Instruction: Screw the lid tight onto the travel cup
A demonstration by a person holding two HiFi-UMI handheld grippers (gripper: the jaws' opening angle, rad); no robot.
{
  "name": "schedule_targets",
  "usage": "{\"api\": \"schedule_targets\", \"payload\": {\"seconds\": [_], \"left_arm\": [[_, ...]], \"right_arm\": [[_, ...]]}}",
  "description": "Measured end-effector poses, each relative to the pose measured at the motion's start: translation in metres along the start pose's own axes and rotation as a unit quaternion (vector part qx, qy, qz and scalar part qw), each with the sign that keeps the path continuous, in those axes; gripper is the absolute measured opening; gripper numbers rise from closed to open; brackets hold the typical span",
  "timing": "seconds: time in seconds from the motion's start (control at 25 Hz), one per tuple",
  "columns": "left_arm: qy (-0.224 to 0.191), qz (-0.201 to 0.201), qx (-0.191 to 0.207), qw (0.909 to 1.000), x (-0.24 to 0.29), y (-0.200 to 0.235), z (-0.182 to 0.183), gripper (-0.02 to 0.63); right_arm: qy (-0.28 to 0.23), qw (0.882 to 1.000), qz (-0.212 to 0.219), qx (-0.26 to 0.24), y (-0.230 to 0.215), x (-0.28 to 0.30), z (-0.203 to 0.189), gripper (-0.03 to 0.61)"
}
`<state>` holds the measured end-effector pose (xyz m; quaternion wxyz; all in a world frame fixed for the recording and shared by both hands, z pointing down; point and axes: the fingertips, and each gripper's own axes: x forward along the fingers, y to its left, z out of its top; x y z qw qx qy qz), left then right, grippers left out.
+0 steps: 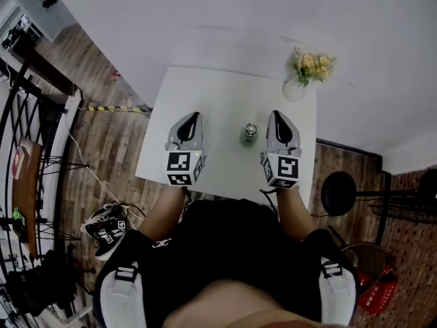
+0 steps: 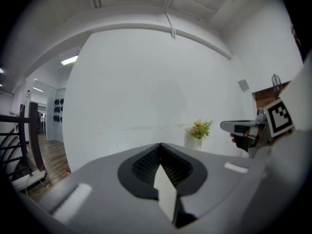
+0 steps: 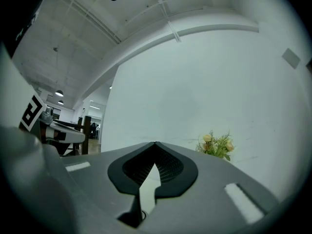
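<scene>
In the head view the travel cup, small and silver-topped, stands upright on the white table, between my two grippers. My left gripper hovers to the cup's left and my right gripper just to its right; neither touches it. The left gripper view has its jaws closed together with nothing between them, pointing at the white wall. It is the same in the right gripper view. Neither gripper view shows the cup. No separate lid can be made out.
A white vase of flowers stands at the table's far right corner, also visible as flowers and flowers. A black stool and red bin sit right of the table. Shoes and a black railing lie left.
</scene>
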<state>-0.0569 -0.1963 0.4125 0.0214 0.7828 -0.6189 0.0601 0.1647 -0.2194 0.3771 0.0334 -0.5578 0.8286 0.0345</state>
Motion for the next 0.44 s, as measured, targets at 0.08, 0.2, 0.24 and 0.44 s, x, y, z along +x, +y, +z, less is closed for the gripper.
{"api": "schedule_targets", "payload": {"seconds": [0.08,0.2,0.24,0.44], "left_arm": [[0.002,0.0,-0.002,1.0,0.0003,0.0005,-0.0018,0.055],[0.002,-0.001,-0.003,1.0,0.0005,0.0012,-0.0031,0.055],[0.003,-0.002,-0.004,1.0,0.0015,0.0016,-0.0036,0.054],[0.008,-0.007,-0.006,0.9999,0.0084,0.0029,-0.0065,0.055]], "right_arm": [[0.002,1.0,-0.001,0.003,0.0004,-0.0008,-0.0008,0.003],[0.005,1.0,-0.002,0.002,0.001,-0.0016,-0.002,0.003],[0.006,1.0,-0.002,0.0,0.0012,-0.001,-0.0026,0.003],[0.012,1.0,-0.008,0.003,-0.0004,0.0034,-0.0058,0.003]]}}
